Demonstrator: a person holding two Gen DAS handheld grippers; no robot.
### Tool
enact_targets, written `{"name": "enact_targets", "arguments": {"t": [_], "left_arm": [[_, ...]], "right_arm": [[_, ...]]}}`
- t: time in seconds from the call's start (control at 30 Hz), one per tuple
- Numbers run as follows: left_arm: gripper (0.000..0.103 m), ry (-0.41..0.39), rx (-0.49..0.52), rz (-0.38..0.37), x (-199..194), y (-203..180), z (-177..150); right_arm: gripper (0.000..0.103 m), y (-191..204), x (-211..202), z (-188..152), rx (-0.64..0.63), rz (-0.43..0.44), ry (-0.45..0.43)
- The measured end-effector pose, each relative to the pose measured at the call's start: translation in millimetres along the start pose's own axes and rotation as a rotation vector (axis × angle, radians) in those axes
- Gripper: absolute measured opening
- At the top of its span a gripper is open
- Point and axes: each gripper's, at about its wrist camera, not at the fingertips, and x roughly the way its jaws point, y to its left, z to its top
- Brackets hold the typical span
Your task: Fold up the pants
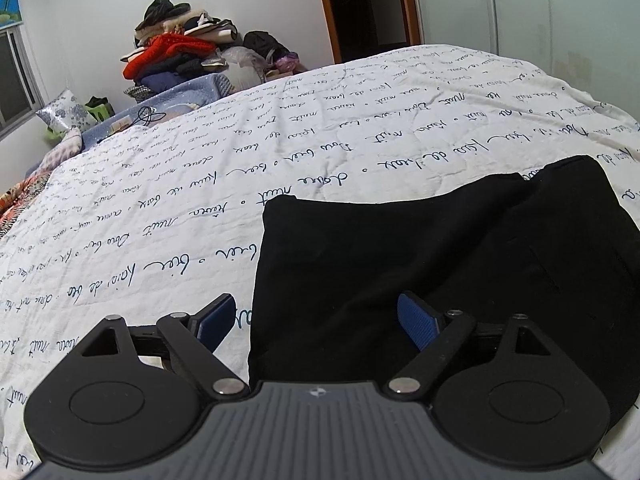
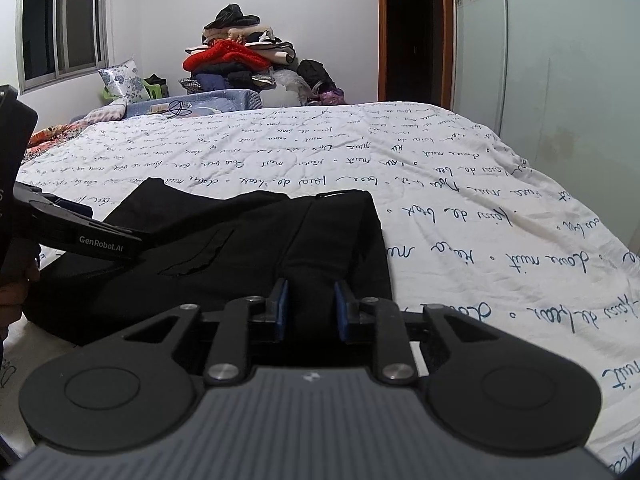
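Black pants (image 1: 440, 256) lie folded on the white bedspread with blue script (image 1: 200, 184). My left gripper (image 1: 320, 320) is open wide over the pants' left near edge, one blue pad over the bedspread and one over the cloth. In the right wrist view the pants (image 2: 248, 248) lie ahead. My right gripper (image 2: 309, 310) is partly open, its blue pads either side of a raised fold of the pants at the near right edge, not clamped. The left gripper also shows in the right wrist view (image 2: 76, 232) at the left, over the pants.
A pile of clothes (image 2: 240, 56) stands at the bed's far side, with a blue blanket (image 2: 192, 106) and pillows (image 2: 120, 78). A window (image 2: 60, 36) is at left, a doorway (image 2: 412, 28) and wardrobe (image 2: 560, 60) at right.
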Motion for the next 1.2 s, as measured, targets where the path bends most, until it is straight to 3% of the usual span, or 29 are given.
{"name": "enact_targets", "arguments": {"t": [0.1, 0.2, 0.43, 0.5, 0.7, 0.77, 0.97, 1.2], "left_arm": [[0.088, -0.008, 0.012, -0.008, -3.4, -2.0, 0.7], [0.088, -0.092, 0.082, -0.075, -18.6, -11.8, -2.0], [0.088, -0.423, 0.484, -0.159, -72.2, -76.0, -33.8], [0.088, -0.476, 0.569, -0.191, -80.9, -90.0, -39.8], [0.085, -0.499, 0.702, -0.230, -83.0, -115.6, -43.7], [0.065, -0.470, 0.710, -0.261, -81.4, -117.5, -40.9], [0.034, -0.378, 0.664, -0.365, -78.7, -111.4, -33.1], [0.036, -0.432, 0.713, -0.404, -91.1, -114.8, -42.5]], "right_arm": [[0.023, -1.2, -0.1, 0.2, 0.005, 0.002, -0.001], [0.023, -4.2, -0.7, 1.3, 0.024, 0.014, -0.004], [0.023, -16.5, -6.7, 8.5, 0.105, 0.066, -0.019], [0.022, -15.6, -6.8, 9.9, 0.102, 0.068, -0.023], [0.022, -16.2, -7.8, 12.3, 0.116, 0.080, -0.029], [0.018, -17.1, -9.4, 14.4, 0.122, 0.087, -0.033], [0.017, -16.3, -12.0, 21.1, 0.110, 0.093, -0.045], [0.016, -16.4, -13.1, 26.6, 0.116, 0.098, -0.059]]}}
